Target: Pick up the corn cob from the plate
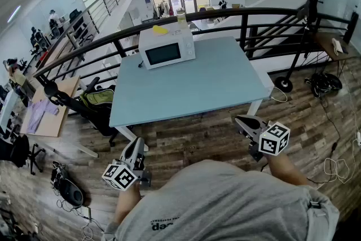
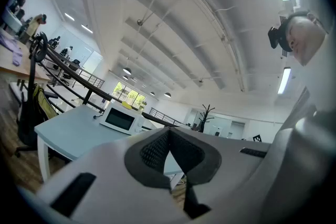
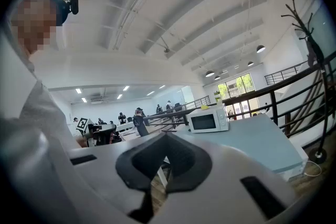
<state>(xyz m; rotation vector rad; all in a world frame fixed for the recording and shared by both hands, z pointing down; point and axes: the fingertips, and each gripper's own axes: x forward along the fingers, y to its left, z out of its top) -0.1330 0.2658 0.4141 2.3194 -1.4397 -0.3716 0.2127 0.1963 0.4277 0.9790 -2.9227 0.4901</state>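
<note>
At the far left of the head view a black chair (image 1: 93, 110) with a green bag on it stands against the near left corner of the table (image 1: 225, 76). The left gripper (image 1: 135, 147) is held low over the wooden floor (image 1: 192, 138), short of the table's near edge and pointing towards it. In its own view its two dark pads meet at the tips, so it is closed with nothing between them. The pale blue table is bare except for a white microwave (image 1: 167, 47) near its far left corner, with its door facing the person. On top of the microwave lies a small yellow thing (image 1: 159, 29). It may be the corn cob, but it is too small to tell, and whether it lies on a plate cannot be made out either. It is well apart from both grippers. A dark curved railing (image 1: 242, 11) runs behind the table. In front, the person's grey shirt (image 1: 225, 200) fills the bottom of the head view. The right gripper (image 1: 243, 120) is level with the table's near right corner, over the floor, also pointing forward. Its pads are pressed together at the tips and it holds nothing. Further right, a black coat stand (image 1: 283, 84) stands by the railing.
</note>
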